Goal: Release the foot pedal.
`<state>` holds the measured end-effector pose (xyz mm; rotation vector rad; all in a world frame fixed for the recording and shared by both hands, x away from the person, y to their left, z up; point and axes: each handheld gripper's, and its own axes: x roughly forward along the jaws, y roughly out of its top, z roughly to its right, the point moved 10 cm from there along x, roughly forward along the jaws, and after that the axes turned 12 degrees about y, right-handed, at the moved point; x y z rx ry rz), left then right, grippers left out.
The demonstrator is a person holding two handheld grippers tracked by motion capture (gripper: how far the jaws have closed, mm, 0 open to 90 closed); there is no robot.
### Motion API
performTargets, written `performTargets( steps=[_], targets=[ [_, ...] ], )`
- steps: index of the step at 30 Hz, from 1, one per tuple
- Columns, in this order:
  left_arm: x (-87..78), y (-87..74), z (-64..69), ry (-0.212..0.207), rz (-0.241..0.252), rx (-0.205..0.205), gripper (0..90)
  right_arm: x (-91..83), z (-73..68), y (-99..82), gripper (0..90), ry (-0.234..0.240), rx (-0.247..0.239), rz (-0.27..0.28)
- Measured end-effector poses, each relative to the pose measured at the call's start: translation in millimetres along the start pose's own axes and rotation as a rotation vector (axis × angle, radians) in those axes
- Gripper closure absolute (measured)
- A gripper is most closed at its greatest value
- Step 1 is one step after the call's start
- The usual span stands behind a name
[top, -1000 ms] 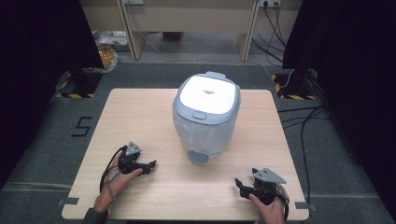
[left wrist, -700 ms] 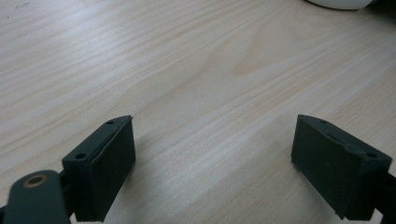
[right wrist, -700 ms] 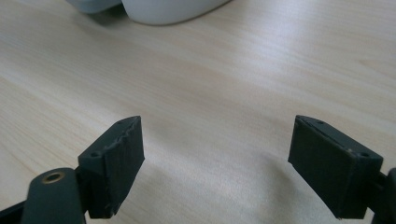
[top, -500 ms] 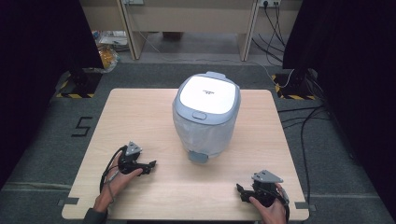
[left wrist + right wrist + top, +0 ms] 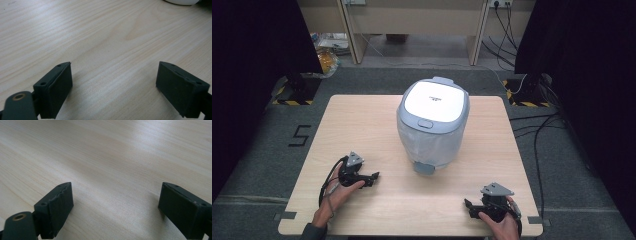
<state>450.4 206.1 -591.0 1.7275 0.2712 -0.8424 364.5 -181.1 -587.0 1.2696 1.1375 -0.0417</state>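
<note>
Bin (image 5: 433, 122) with its white lid shut stands in the middle of the wooden table (image 5: 362, 120), foot pedal facing you. Your left gripper (image 5: 373, 177) lies low on the wood near the bin's left side, jaws spread wide with nothing between them. Your right gripper (image 5: 468, 205) sits near the table's front edge, well apart from the bin, released and empty too.

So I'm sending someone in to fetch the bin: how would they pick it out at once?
Start at the light wooden table in the middle of the grey floor. The bin stands upright at its centre, beyond the two grippers held near the front edge. It is the one tall thing there: pale grey-blue, with a flat white lid, a clear liner showing round the body and a pedal at its foot.
</note>
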Motion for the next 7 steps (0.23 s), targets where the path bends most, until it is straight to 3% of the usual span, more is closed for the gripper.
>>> performTargets(
  steps=[7],
  targets=[
    [0.0,0.0,0.0,0.000,0.000,0.000,12.8,0.4,-0.4,0.0,11.3,0.003,-0.001,-0.003]
  ],
)
